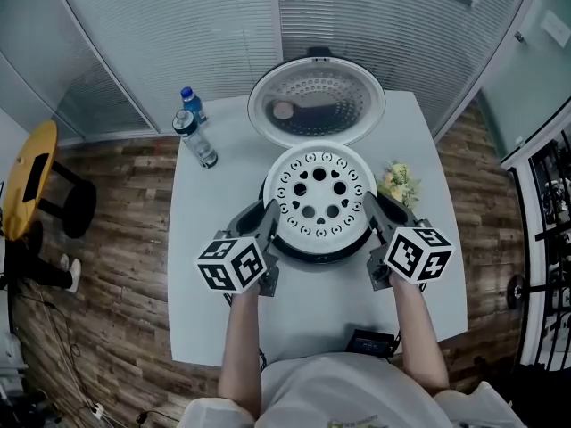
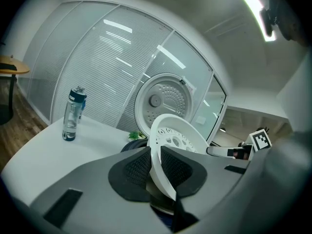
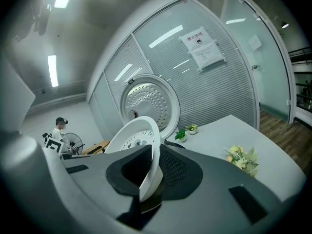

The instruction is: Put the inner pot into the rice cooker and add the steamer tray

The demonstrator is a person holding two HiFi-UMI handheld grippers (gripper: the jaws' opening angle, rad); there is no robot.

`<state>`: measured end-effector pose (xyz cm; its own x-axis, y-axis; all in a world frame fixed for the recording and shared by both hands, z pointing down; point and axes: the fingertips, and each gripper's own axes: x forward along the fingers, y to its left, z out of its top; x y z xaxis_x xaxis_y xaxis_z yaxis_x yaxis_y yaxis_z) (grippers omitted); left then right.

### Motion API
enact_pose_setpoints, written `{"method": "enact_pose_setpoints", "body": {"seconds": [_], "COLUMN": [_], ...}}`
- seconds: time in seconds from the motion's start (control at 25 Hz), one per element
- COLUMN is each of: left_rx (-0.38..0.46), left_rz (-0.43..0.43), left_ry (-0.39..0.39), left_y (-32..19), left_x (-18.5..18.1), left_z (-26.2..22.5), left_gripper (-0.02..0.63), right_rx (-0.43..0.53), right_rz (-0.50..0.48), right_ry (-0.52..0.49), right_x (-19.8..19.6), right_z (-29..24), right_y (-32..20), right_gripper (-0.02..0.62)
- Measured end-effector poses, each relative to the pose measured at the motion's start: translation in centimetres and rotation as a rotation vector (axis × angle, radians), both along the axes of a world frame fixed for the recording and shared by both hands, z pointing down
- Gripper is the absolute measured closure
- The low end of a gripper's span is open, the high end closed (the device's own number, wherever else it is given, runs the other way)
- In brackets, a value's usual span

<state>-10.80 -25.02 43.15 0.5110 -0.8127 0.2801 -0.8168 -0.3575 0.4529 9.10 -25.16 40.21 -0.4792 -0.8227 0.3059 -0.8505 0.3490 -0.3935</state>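
Mid-frame, left gripper and right gripper clamp opposite rims of the steamer tray, to hold it level over the cooker.

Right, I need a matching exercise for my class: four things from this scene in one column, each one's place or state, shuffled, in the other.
1. steamer tray
2. water bottle
3. lid
4. flowers

a. raised open behind the cooker
b. upright, far left of the cooker
c. clamped at its rim on both sides
d. just right of the cooker

Pairs: 1-c, 2-b, 3-a, 4-d.
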Motion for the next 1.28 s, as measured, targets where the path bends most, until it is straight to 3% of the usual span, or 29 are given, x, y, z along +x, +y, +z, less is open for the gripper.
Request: {"method": "enact_pose_setpoints", "body": {"seconds": [0.88,1.28], "left_rx": [-0.027,-0.023], "left_rz": [0.010,0.011], "left_ry": [-0.165,-0.251], "left_y": [-1.5,-2.0], "left_x": [0.0,0.2], "left_z": [2.4,3.1], "left_gripper": [0.523,0.518], "right_rx": [-0.017,-0.005], "right_rz": [-0.034,-0.056], "right_ry": [0.160,0.276], "right_x": [-0.4,-0.6], "right_z": [2.5,3.5], "right_y": [-1.6,-2.0], "right_gripper": [0.518,0.511]}}
